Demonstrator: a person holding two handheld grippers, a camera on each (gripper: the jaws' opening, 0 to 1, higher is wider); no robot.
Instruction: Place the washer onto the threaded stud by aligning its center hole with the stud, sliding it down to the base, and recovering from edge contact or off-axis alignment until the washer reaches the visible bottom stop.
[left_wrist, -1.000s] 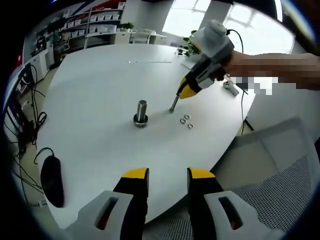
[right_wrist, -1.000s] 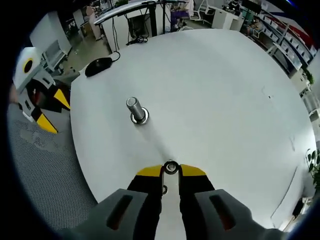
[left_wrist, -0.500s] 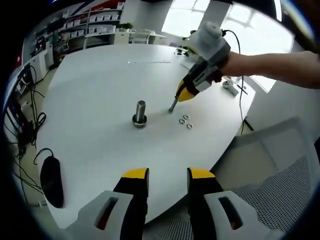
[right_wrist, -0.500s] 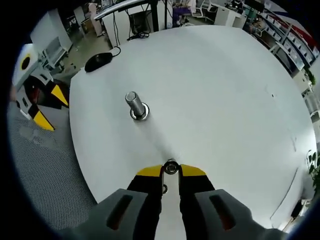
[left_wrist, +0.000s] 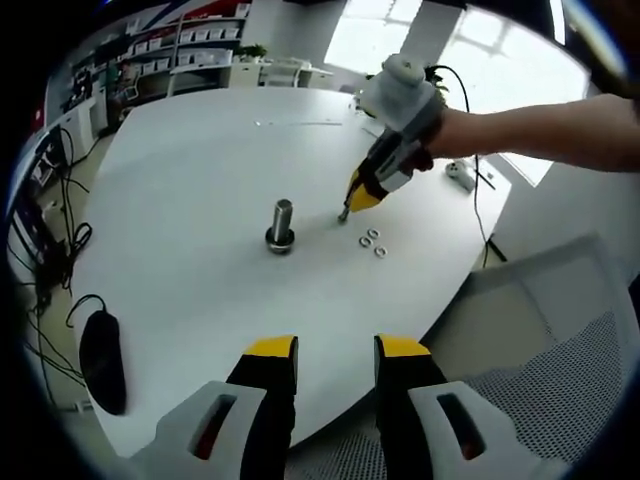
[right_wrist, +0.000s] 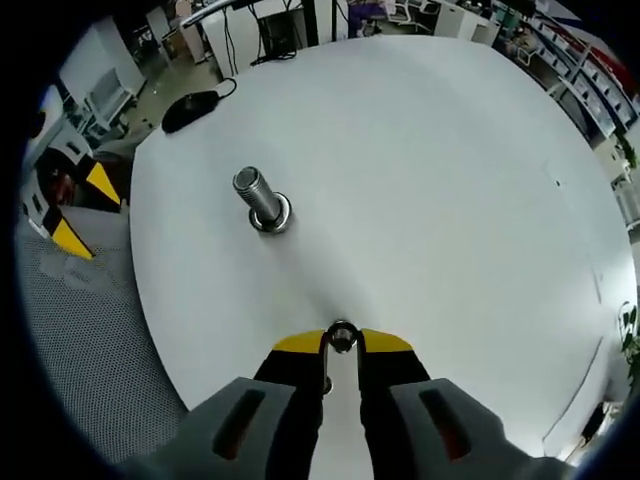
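A threaded metal stud (left_wrist: 282, 225) (right_wrist: 257, 198) stands upright on a round base near the middle of the white table (left_wrist: 200, 180). My right gripper (right_wrist: 342, 340) is shut on a small steel washer (right_wrist: 342, 335), held above the table short of the stud. Seen from the left gripper view, that right gripper (left_wrist: 348, 210) hangs to the right of the stud, a person's hand behind it. Three loose washers (left_wrist: 374, 241) lie on the table just beyond it. My left gripper (left_wrist: 336, 348) stands open over the table's near edge with nothing between its fingers.
A black mouse (left_wrist: 103, 360) (right_wrist: 193, 103) with its cable lies near the table edge. A mesh chair (left_wrist: 560, 340) stands by the table. Shelves (left_wrist: 190, 50) and desks line the room's far side.
The right gripper has lifted slightly and moved with the washer toward the stud; the stud sits a little closer and more tilted in its view. The left gripper has held still.
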